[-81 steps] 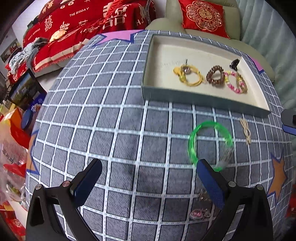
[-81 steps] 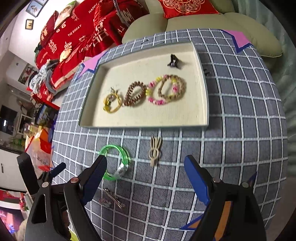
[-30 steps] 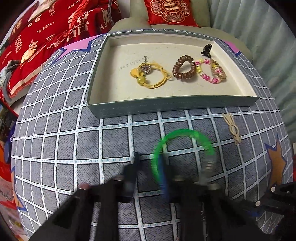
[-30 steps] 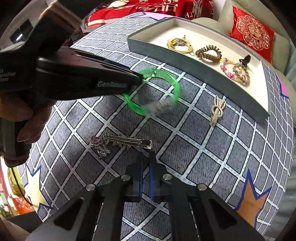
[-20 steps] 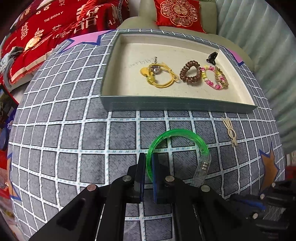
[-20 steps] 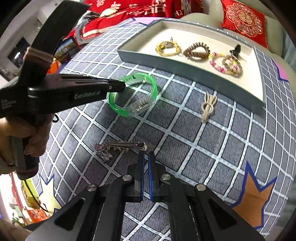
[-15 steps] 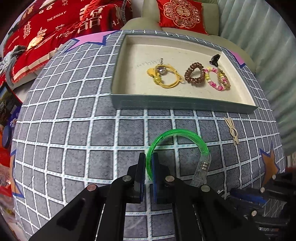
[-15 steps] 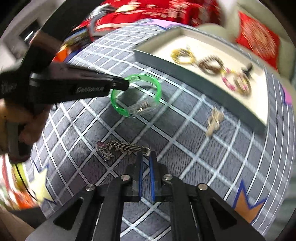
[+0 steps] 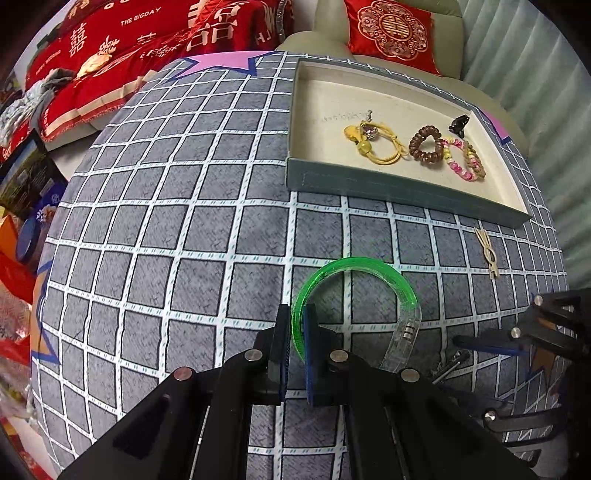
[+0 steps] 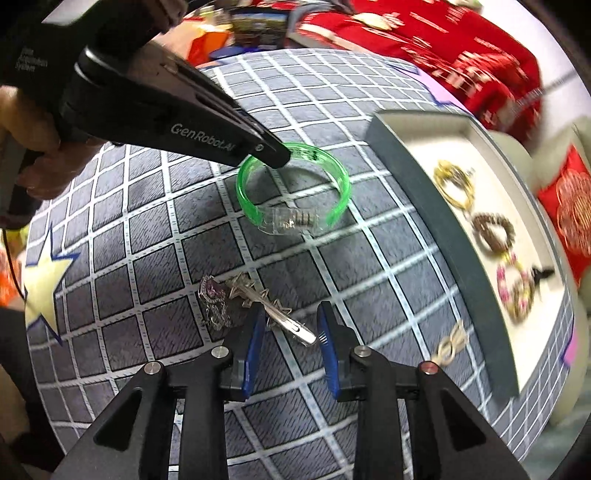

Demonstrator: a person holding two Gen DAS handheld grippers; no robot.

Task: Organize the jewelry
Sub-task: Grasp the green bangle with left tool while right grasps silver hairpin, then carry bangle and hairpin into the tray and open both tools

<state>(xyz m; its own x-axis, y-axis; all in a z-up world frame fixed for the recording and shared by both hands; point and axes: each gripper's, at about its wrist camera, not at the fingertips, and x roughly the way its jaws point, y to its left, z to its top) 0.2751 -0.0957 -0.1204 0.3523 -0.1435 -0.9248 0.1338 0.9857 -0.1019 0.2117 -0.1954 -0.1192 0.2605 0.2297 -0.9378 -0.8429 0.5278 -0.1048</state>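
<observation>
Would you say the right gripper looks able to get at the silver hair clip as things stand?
Probably yes. The right gripper, whose jaws have just been opening, already straddles the hair clip without pressing on it. Nothing lies over the clip; the left gripper is away on the green bangle.

You are working in a home — a lived-in sitting room or bedroom, by the look of it. The surface in front of you is covered with a grey grid-patterned cloth (image 9: 177, 221) printed with stars, soft household fabric rather than a bench top. Behind it stands a pale upholstered sofa (image 9: 406, 40) with a red embroidered cushion (image 9: 391, 33), and to its left red blankets (image 9: 147, 44) with gold characters lie heaped up. At the left edge you can see bags and boxes (image 9: 22, 206) piled on the floor — ordinary domestic clutter. A pale pleated curtain (image 9: 535, 74) hangs on the right. The shallow tray (image 9: 369, 184) of hair ties and bracelets suits a home too.
</observation>
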